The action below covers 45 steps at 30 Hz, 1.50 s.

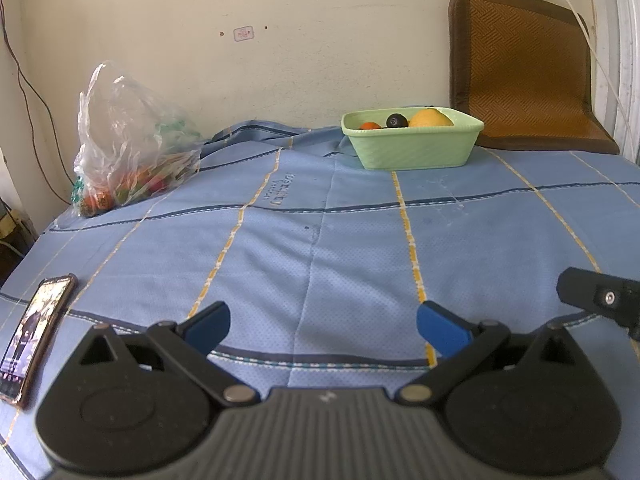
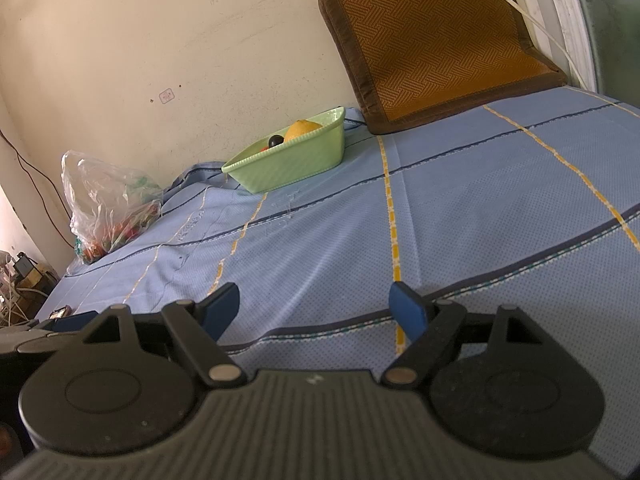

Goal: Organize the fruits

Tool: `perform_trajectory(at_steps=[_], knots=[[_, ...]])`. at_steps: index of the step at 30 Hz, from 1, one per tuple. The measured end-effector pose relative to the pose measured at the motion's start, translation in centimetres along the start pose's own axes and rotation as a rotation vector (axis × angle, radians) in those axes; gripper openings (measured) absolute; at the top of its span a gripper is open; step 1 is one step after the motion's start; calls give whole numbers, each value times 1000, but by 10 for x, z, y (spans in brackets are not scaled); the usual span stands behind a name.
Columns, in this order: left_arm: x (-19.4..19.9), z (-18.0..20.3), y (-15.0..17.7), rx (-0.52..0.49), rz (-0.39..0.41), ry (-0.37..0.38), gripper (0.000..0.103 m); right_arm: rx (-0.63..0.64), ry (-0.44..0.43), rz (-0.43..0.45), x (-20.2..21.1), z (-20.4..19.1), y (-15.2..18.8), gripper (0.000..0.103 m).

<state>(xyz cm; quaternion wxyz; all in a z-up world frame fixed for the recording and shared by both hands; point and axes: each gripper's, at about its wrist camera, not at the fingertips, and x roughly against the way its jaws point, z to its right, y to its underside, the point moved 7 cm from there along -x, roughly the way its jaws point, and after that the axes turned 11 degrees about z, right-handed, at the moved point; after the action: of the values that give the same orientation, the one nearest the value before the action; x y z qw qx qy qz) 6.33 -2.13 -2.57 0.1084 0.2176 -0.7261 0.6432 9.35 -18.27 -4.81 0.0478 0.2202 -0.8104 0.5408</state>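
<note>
A light green basket (image 1: pixel 412 148) stands at the back of the blue cloth near the wall, holding a yellow fruit (image 1: pixel 430 118), a dark round fruit (image 1: pixel 397 121) and a small orange fruit (image 1: pixel 370 125). It also shows in the right wrist view (image 2: pixel 288 160). A clear plastic bag (image 1: pixel 128 140) with red and green fruits lies at the back left, also in the right wrist view (image 2: pixel 108 204). My left gripper (image 1: pixel 322 322) is open and empty low over the near cloth. My right gripper (image 2: pixel 318 306) is open and empty, beside the left one.
A phone (image 1: pixel 34 336) lies on the cloth at the near left. A brown woven cushion (image 1: pixel 528 72) leans on the wall at the back right, next to the basket. The table is covered by a blue checked cloth (image 1: pixel 320 240). Part of the right gripper (image 1: pixel 600 300) shows at the right edge.
</note>
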Motion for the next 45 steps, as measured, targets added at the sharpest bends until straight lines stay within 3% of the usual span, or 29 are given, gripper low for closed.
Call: perform_trajectory(at_steps=[45], knots=[[3, -9, -4, -11, 21, -55, 103, -1, -2, -1, -1, 1, 0, 85]])
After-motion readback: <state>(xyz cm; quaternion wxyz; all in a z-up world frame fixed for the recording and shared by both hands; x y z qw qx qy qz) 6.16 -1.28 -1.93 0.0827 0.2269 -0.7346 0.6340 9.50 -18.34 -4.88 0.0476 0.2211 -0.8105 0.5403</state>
